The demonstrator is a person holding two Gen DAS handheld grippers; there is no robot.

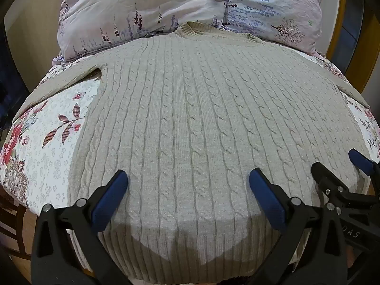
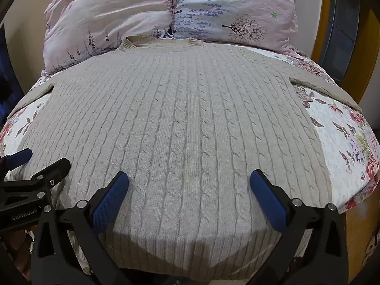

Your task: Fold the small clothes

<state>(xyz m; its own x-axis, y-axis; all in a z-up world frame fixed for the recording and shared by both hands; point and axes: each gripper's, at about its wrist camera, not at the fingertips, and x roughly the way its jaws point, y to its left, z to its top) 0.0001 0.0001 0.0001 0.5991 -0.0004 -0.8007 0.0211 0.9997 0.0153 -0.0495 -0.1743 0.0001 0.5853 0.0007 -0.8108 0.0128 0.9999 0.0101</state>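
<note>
A beige cable-knit sweater (image 1: 190,118) (image 2: 171,123) lies flat and face up on a bed, collar at the far end, ribbed hem nearest me, sleeves spread out to both sides. My left gripper (image 1: 187,180) hovers over the hem's left half, jaws wide open with nothing between the blue pads. My right gripper (image 2: 188,180) hovers over the hem's right half, also wide open and empty. Each gripper shows in the other's view: the right gripper (image 1: 332,163) at the right edge, the left gripper (image 2: 47,158) at the left edge.
The sweater rests on a white floral bedspread (image 1: 54,147) (image 2: 344,147). A pale pink floral pillow (image 1: 166,7) (image 2: 190,7) lies beyond the collar. A wooden bed frame (image 2: 323,23) and wall stand at the back right. Wooden floor (image 1: 21,235) shows below the bed's near edge.
</note>
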